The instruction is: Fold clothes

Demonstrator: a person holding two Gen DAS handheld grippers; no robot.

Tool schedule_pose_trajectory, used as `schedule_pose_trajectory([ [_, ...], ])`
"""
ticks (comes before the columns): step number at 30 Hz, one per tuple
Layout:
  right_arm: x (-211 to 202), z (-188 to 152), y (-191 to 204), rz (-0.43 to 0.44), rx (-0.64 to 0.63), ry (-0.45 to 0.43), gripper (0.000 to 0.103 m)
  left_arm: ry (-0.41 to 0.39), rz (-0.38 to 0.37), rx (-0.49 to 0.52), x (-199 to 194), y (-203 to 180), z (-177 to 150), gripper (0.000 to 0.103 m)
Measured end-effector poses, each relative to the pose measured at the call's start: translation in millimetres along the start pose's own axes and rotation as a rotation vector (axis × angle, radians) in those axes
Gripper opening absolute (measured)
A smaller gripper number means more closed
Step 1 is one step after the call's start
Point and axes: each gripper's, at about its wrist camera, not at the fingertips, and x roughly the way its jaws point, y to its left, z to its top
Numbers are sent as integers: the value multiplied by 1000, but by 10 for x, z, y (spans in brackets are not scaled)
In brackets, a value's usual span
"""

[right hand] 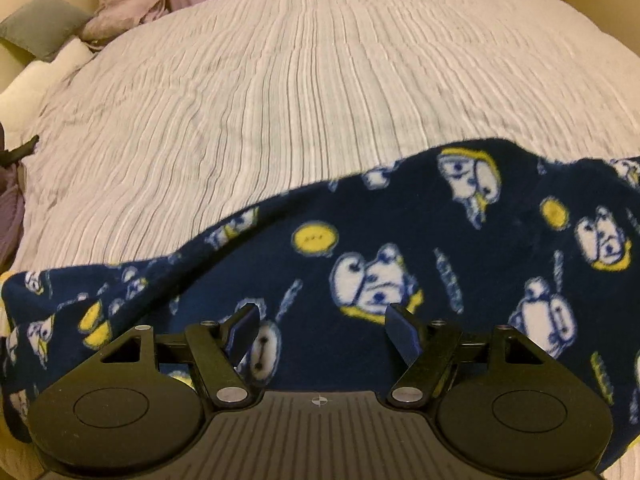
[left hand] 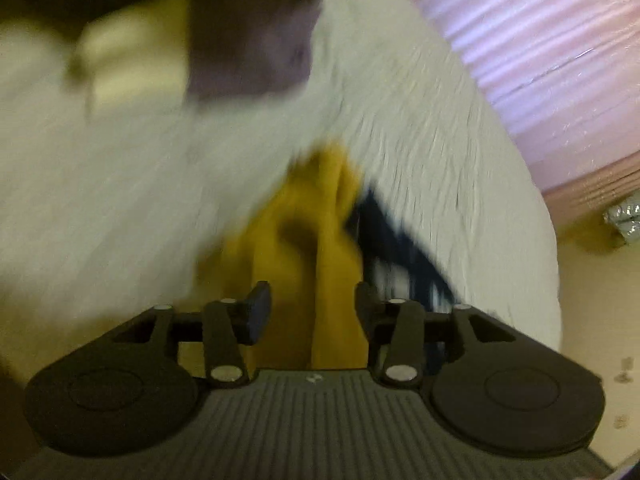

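On the bed, both the left gripper and the right gripper gape over the fleece; pinch one edge cleanly.

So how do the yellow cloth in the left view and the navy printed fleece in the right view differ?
The yellow cloth is plain; the navy fleece carries white and yellow cartoon prints. The yellow cloth is bunched in folds between the open left gripper fingers; the navy fleece lies spread under the open right gripper. Both lie on the ribbed bedspread.
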Motion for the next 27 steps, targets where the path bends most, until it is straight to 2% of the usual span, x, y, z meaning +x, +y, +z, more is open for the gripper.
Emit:
schedule_pose_trajectory([
  [1,15,-7,8,-1,3,7,73,35,0,-18,60,29,-131,48],
  [3,35,-22,29,-2,8,15,73,72,-18,-39,192,67,-238,41],
  [4,34,-21,39,0,3,16,73,89,-37,-35,255,39,-262,18],
  [5,33,-21,49,1,-2,16,73,106,-58,-27,318,0,-281,3],
  [7,13,-13,68,-1,-23,10,73,66,-120,-26,398,-75,-144,2],
  [8,3,-6,72,-2,-33,6,73,25,-185,-45,340,-141,-61,2],
  [11,-2,13,77,0,-27,-2,73,-140,-289,-60,224,-325,317,3],
  [12,-2,19,78,1,-23,-5,73,-193,-297,-65,224,-370,454,4],
  [13,-2,26,79,3,-18,-7,73,-244,-291,-75,228,-391,583,5],
  [14,-2,32,80,4,-14,-9,73,-294,-256,-100,228,-399,715,11],
  [16,-1,45,82,7,-4,-14,73,-344,-202,-147,228,-348,877,21],
  [17,-8,47,90,10,-4,-18,73,-343,-165,-152,222,-310,853,27],
  [19,-30,22,114,13,-21,-24,73,-331,-80,-155,210,-230,775,33],
  [20,-30,1,111,10,-27,-21,73,-325,-38,-157,205,-190,736,34],
  [23,-29,-61,103,2,-42,-14,73,-259,39,-250,254,57,424,34],
  [27,-41,-151,69,-11,-32,0,73,-231,137,-349,250,348,47,36],
])
